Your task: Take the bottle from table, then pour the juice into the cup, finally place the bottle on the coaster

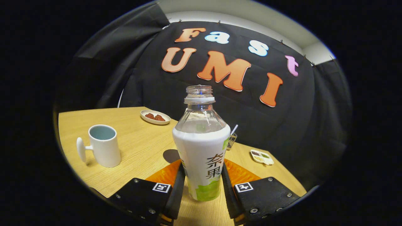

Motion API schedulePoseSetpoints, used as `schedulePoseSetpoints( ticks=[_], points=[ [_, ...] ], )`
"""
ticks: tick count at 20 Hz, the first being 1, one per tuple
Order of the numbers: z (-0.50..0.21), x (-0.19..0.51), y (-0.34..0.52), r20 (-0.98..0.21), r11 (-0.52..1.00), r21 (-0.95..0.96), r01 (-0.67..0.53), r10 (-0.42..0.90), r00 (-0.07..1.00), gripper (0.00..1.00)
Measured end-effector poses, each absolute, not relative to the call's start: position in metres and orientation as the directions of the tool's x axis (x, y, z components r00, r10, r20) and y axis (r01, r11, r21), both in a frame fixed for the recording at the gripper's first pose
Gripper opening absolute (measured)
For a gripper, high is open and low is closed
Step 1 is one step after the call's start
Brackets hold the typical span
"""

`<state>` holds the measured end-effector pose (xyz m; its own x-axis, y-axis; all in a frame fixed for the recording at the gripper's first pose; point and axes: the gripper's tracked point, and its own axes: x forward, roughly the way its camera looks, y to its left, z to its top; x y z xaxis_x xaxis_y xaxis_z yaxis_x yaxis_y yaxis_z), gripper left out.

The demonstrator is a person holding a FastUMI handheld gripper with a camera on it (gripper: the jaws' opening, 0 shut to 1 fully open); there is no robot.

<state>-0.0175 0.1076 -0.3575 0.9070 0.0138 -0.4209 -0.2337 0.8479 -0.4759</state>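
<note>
The gripper (202, 179) is closing on the clear plastic bottle with a white and green label (202, 150), both fingers pressing against the label's lower sides, so the jaws are clenched around it. The bottle is standing upright between the fingers, uncapped, its open threaded neck showing at the top; whether its base is resting on the light wooden table (138, 147) or sitting just above it cannot be told. A white ceramic cup with a round knob handle (102, 146) is standing on the table to the left, apart from the bottle. A dark round coaster (171, 155) is lying just beyond the left finger, partly hidden by it. Farther back, a small white oval dish holding reddish pieces (155, 117) is sitting near the table's far edge.
</note>
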Motion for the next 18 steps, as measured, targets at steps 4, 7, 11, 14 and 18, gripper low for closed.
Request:
schedulePoseSetpoints(
  ticks=[4,7,11,14,18],
  points=[
    [-0.348,-0.008,0.127,-0.349,0.711,-0.654,-0.258,0.019,0.937,0.6],
    [-0.338,-0.002,0.142,-0.276,0.57,-0.784,-0.247,0.038,0.96,0.6],
    [-0.334,0.001,0.155,-0.207,0.394,-0.893,-0.216,0.068,0.976,0.59],
    [-0.337,0.007,0.165,-0.198,0.301,-0.929,-0.218,0.093,0.976,0.59],
    [-0.337,0.011,0.175,-0.192,0.17,-0.963,-0.211,0.118,0.974,0.59]
  ],
)
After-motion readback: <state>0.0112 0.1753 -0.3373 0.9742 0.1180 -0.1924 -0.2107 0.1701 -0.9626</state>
